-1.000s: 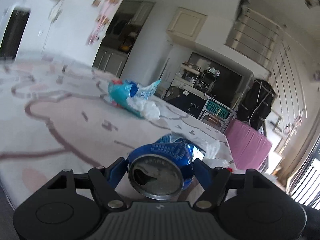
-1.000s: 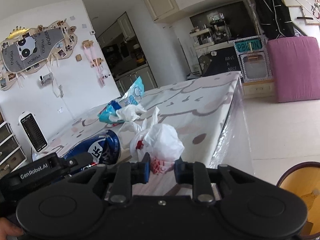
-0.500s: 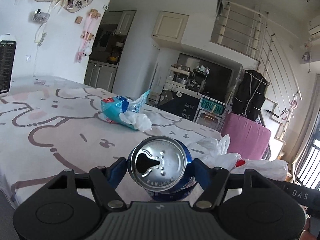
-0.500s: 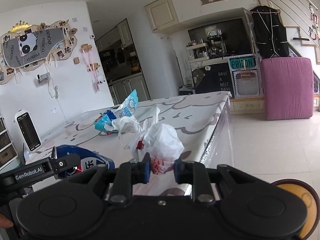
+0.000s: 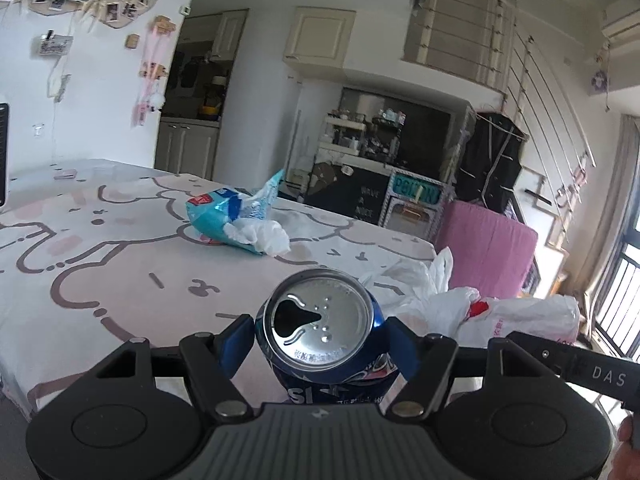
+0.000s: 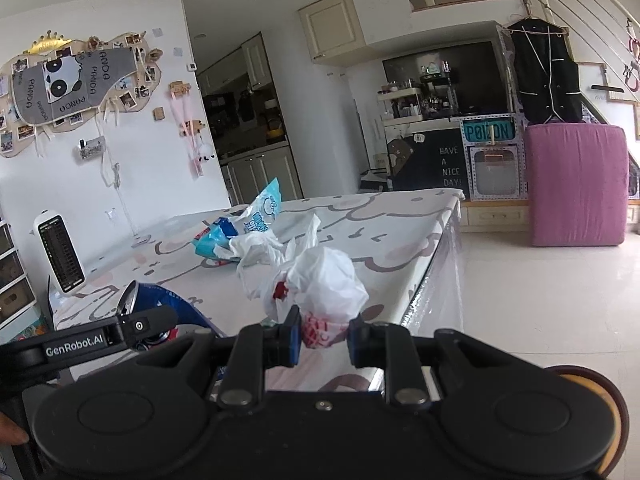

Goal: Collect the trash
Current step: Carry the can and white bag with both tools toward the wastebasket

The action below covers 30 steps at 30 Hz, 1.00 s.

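My left gripper (image 5: 322, 340) is shut on a blue drink can (image 5: 320, 316), its opened top facing the camera, held above the table's near edge. The can also shows in the right wrist view (image 6: 160, 308). My right gripper (image 6: 322, 338) is shut on a crumpled white plastic bag (image 6: 324, 284) with red print, lifted off the table. That bag shows at the right of the left wrist view (image 5: 516, 314). A blue snack packet with white tissue (image 5: 236, 220) lies on the table farther back, also in the right wrist view (image 6: 236, 236).
The table (image 5: 80, 248) has a pink-and-white cartoon cloth. A brown bin with a yellow liner (image 6: 596, 412) stands on the floor at lower right. A pink covered block (image 6: 576, 184) and a cabinet stand across the room. A white heater (image 6: 60, 256) is at the left.
The left gripper has turned the can more upright and steadied. The right gripper has lifted the bag slightly and moved back, so the bin shows less.
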Each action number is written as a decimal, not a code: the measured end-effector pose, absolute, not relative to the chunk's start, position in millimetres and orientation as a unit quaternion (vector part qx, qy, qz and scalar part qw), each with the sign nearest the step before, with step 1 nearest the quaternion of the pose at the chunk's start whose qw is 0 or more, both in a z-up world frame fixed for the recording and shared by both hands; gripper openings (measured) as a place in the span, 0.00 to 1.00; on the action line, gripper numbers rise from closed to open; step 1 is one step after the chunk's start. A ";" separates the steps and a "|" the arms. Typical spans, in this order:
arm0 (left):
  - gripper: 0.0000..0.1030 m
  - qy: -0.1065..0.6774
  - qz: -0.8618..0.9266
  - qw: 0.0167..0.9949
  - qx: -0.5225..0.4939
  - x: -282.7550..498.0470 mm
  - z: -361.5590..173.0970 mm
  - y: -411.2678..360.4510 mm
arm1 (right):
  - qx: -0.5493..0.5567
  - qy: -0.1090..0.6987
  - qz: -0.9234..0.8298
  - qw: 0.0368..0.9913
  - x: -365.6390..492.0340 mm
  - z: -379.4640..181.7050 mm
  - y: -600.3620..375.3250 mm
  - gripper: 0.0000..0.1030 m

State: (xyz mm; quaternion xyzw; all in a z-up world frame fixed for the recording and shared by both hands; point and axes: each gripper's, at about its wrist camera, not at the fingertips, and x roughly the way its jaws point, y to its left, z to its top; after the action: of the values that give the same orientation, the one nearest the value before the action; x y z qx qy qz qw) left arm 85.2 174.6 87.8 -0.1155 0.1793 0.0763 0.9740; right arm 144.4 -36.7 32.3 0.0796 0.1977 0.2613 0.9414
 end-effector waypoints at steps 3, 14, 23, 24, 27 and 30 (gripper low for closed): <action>0.69 0.184 0.054 0.975 -0.109 87.7 94.9 172.4 | 0.071 0.199 0.258 0.943 143.1 37.3 -36.9 0.22; 0.68 0.203 -0.007 0.977 -0.068 109.8 123.8 142.7 | 0.048 0.195 0.213 0.956 135.0 61.1 -68.7 0.22; 0.68 0.206 -0.055 0.976 -0.036 134.9 133.2 88.7 | 0.040 0.194 0.146 0.969 130.1 71.1 -129.1 0.22; 0.68 0.207 -0.062 0.976 -0.033 137.1 132.8 82.3 | 0.038 0.194 0.138 0.970 129.2 71.8 -136.1 0.22; 0.68 0.208 -0.081 0.974 -0.023 145.0 131.5 61.5 | 0.032 0.195 0.115 0.973 126.1 71.9 -156.4 0.22; 0.68 0.212 -0.099 0.972 -0.016 152.4 128.7 42.7 | 0.029 0.198 0.094 0.975 123.6 70.2 -177.0 0.22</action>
State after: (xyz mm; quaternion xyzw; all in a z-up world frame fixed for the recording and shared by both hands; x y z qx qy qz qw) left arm 152.4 42.7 128.7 -0.0155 0.2118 -0.0991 0.9722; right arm 123.6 -177.0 70.2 0.0285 0.1981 0.0937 0.9753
